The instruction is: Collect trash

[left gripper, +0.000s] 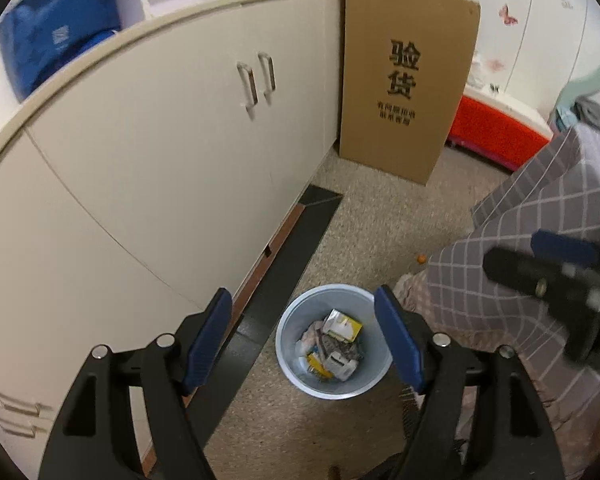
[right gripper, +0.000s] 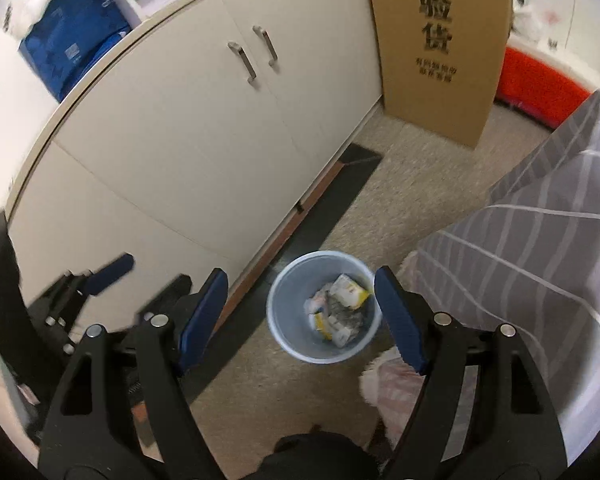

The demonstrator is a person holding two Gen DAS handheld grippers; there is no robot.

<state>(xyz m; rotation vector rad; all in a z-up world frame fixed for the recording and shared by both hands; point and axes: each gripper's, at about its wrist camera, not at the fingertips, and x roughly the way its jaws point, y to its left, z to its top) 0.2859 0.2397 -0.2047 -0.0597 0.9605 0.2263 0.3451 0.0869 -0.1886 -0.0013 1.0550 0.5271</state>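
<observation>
A pale blue waste bin [left gripper: 290, 364] stands on the speckled floor and holds crumpled wrappers and a yellow-and-white packet [left gripper: 342, 326]. My left gripper [left gripper: 303, 295] hangs above it, open, with nothing between its blue pads. In the right wrist view the same bin [right gripper: 281, 320] with its trash [right gripper: 346, 294] lies below my right gripper [right gripper: 301, 273], which is also open and empty. The right gripper [left gripper: 560, 276] shows blurred at the right of the left wrist view. In the right wrist view the left gripper [right gripper: 96, 280] shows at the left.
A cream cabinet [left gripper: 172, 160] runs along the left, with a black mat [left gripper: 296, 248] at its foot. A tall cardboard box [left gripper: 404, 76] stands behind, a red box [left gripper: 496, 132] beyond it. A bed with a grey checked cover [left gripper: 520, 216] borders the right. A small orange bit [left gripper: 421, 259] lies on the floor.
</observation>
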